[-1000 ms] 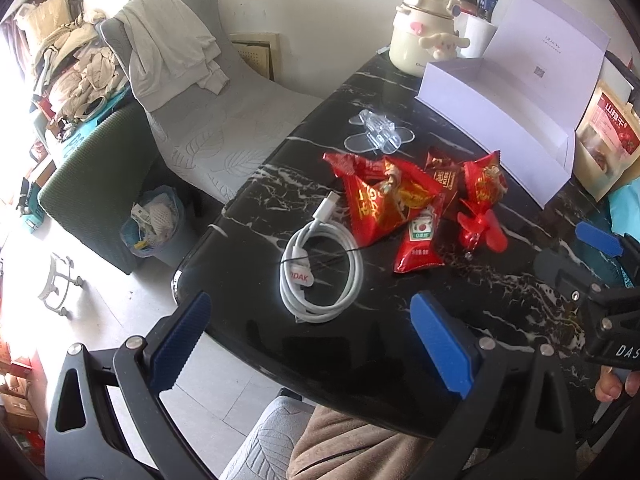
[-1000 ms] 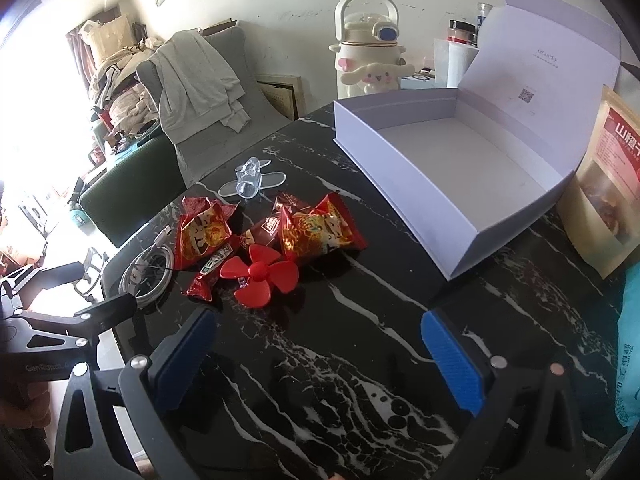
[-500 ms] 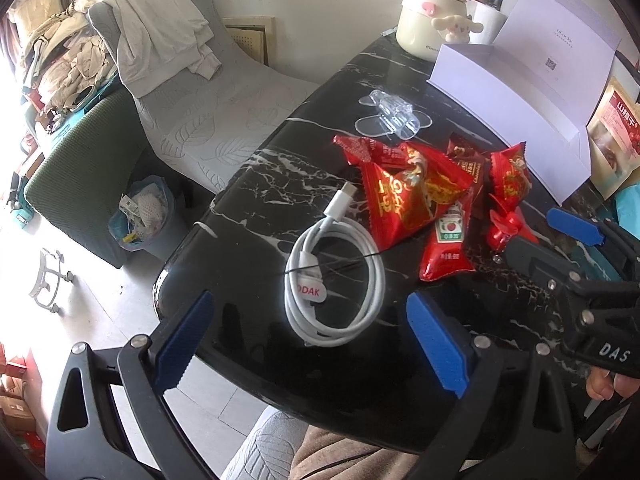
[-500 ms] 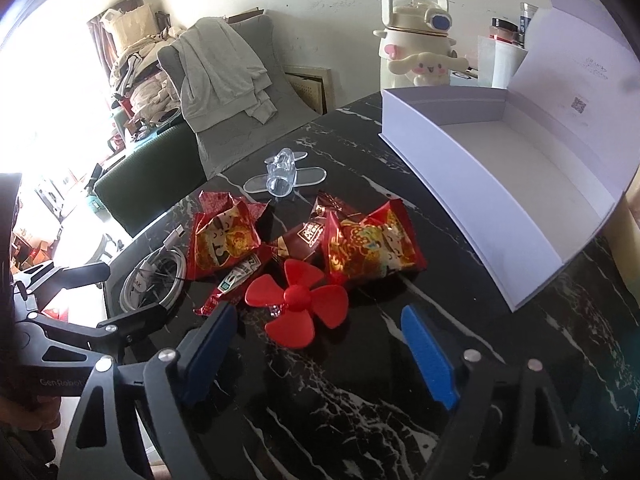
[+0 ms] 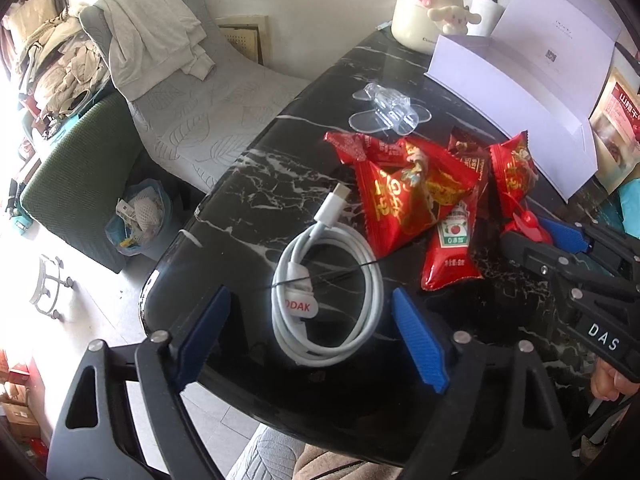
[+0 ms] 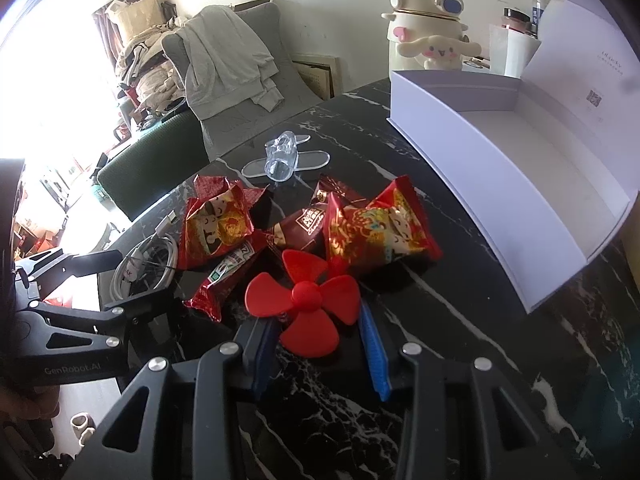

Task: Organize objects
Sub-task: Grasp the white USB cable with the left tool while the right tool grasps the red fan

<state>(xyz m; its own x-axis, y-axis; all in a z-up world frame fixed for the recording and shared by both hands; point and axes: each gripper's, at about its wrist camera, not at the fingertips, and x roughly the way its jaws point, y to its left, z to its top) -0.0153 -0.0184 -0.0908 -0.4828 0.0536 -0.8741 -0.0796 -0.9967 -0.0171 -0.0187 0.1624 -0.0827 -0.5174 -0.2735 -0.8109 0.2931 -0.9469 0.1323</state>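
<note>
Red plastic fan is lying between my right gripper fingers, spread for the pinch; I'm straddling the white cable with my left gripper, gaping, box waiting open nearby.

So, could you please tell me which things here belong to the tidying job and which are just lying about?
Part of the job:
- red fan blade, between the right tongs
- white cable, before the left tongs
- red snack packets
- ketchup sachet
- clear holder
- open white box

Lying about:
- cream kettle
- grey clothes
- bin
</note>
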